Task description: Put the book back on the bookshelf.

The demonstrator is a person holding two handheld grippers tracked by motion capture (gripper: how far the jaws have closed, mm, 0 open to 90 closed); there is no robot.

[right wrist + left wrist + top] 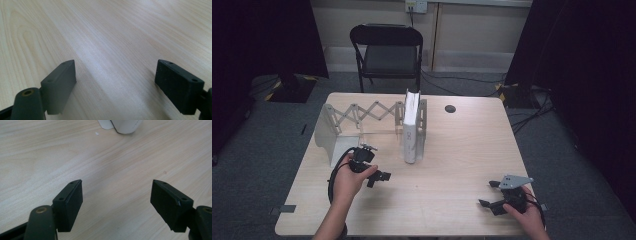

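A white book (411, 131) stands upright in a white expanding bookend rack (362, 117) at the back left of the wooden table (452, 150). My left gripper (379, 176) hovers low in front of the rack, a little left of the book, open with nothing between its jaws; in the left gripper view (117, 195) the book's bottom corner (125, 126) lies ahead. My right gripper (488, 195) rests near the table's front right corner, open and holding nothing, over bare wood in the right gripper view (116, 75).
A black folding chair (388, 52) stands behind the table. A dark round cable hole (450, 108) sits at the table's back right. Cables run over the grey floor (532, 107) on the right. Dark curtains hang at both sides.
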